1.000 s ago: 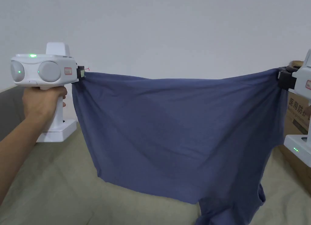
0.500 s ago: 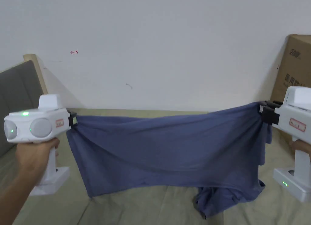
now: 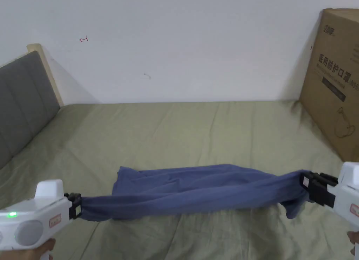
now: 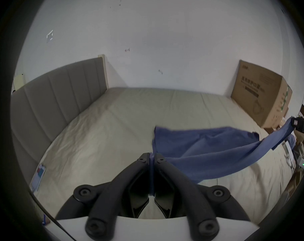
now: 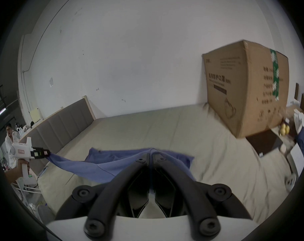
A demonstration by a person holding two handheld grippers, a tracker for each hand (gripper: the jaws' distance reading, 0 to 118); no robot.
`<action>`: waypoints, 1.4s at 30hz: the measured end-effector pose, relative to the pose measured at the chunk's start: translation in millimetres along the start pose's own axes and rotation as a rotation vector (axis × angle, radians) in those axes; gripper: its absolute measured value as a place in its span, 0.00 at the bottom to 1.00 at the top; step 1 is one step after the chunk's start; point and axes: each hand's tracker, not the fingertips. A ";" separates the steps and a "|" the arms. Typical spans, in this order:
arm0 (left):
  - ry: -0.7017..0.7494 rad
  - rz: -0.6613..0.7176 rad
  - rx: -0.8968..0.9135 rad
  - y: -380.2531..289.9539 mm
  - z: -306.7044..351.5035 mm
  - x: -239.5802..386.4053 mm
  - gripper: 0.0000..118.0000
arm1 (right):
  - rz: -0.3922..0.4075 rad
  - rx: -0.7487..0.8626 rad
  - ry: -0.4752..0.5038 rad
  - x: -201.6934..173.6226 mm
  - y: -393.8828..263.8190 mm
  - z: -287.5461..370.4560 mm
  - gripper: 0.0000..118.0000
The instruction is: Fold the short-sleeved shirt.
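Left gripper (image 3: 78, 207) and right gripper (image 3: 304, 181) each clamp one end of the blue cotton short-sleeved shirt (image 3: 189, 192), stretched low along the olive-sheeted bed's (image 3: 196, 131) near edge, its middle resting on the sheet.

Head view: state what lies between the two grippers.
The blue shirt spans from the left gripper to the right gripper, sagging onto the bed.

A white wall (image 3: 196, 43) rises behind an olive-sheeted bed (image 3: 182, 131) with grey headboard (image 3: 21, 99).
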 end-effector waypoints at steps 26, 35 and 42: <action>0.105 0.038 -0.387 -193.0 41.2 10.1 0.01 | -0.082 -0.588 -0.271 3.0 -210.2 49.4 0.00; 0.010 0.240 -0.344 -155.1 66.0 13.0 0.70 | -0.060 -0.442 -0.219 -22.5 -155.1 69.2 0.61; 0.009 0.118 -0.011 -83.9 96.0 52.2 0.88 | 0.075 -0.062 -0.230 -69.4 -60.5 88.1 0.77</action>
